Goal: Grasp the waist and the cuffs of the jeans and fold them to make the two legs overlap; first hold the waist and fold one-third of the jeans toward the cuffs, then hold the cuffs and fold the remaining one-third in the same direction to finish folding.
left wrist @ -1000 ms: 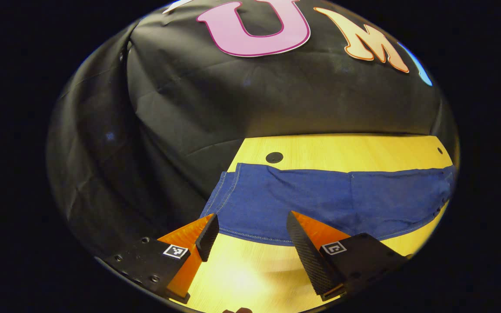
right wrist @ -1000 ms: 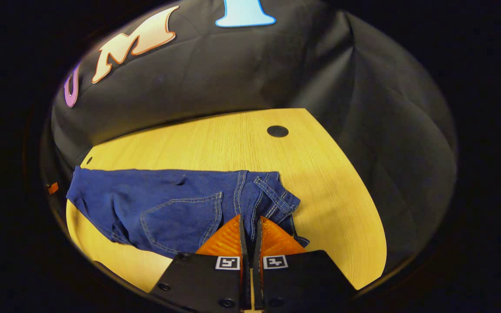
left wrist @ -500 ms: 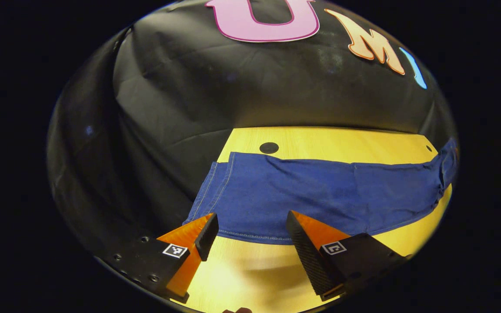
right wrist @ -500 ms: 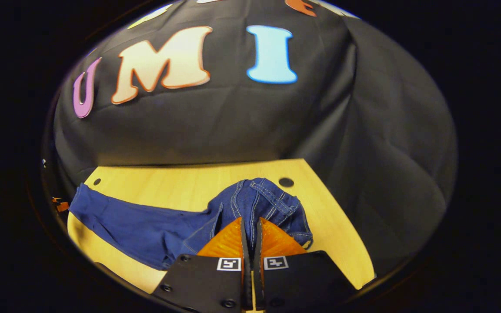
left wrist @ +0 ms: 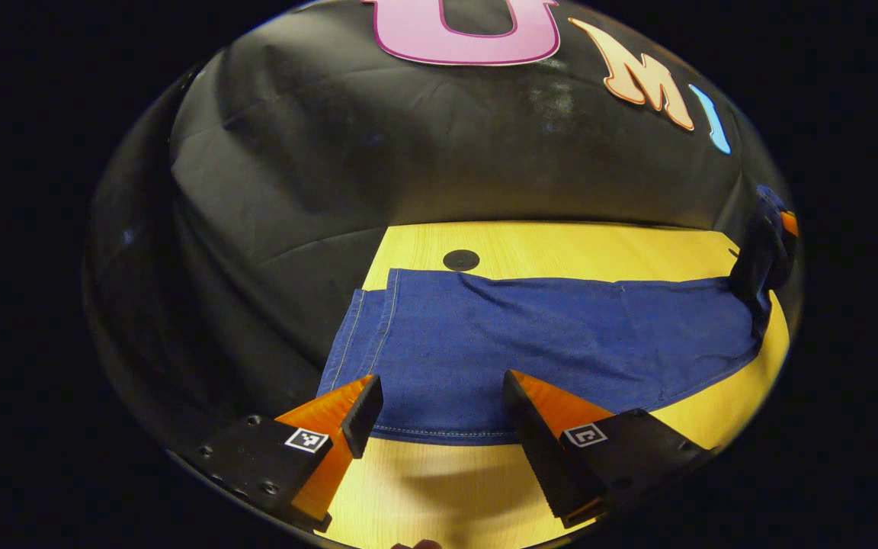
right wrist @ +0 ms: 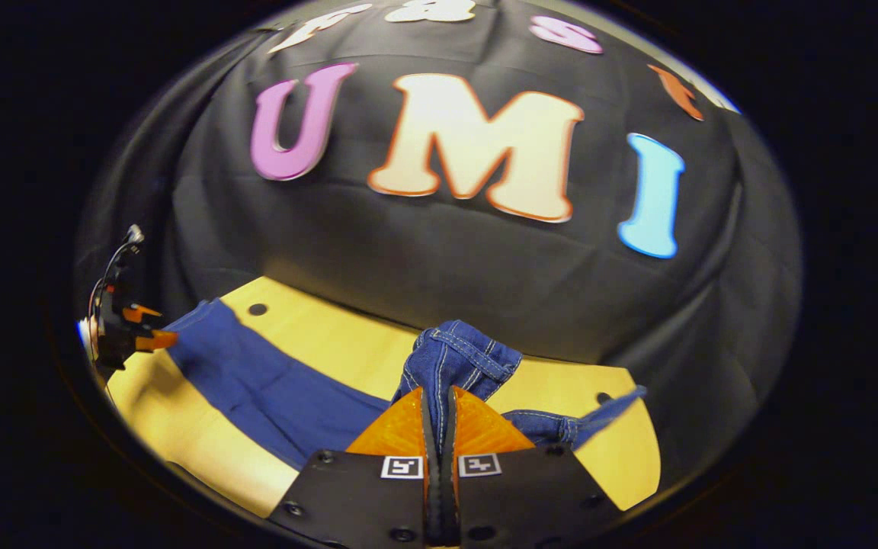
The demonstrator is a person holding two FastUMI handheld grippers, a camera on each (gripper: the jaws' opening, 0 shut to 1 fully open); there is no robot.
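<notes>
A light wooden table (left wrist: pixel 561 244) stands in front of a black cloth wall (left wrist: pixel 408 168). A pair of blue jeans (left wrist: pixel 530 343) stretches across the table, lying flat along most of its length.

In the left gripper view, the cuffs (left wrist: pixel 366 335) lie at the table's left edge, just below a small dark round hole (left wrist: pixel 461 260) in the tabletop. The jeans run from there toward the right, where the far end rises off the table, pulled up by the right gripper (left wrist: pixel 778 229).

In the right gripper view, the waist (right wrist: pixel 462 358), with white stitching and belt loops, is bunched and raised above the table. The right gripper's (right wrist: pixel 439 400) two fingers are pressed together with a fold of the waist pinched between them. More denim trails down to the table on the right. A second dark hole (right wrist: pixel 603 397) sits near it.

The left gripper (left wrist: pixel 439 404) has its fingers spread wide apart and holds nothing. It sits low over the near edge of the jeans at the cuff end, one fingertip (left wrist: pixel 366 396) near the cuff corner, the other over the leg's hem line. From the right gripper view, the left gripper (right wrist: pixel 123 328) appears far off at the table's left end.
</notes>
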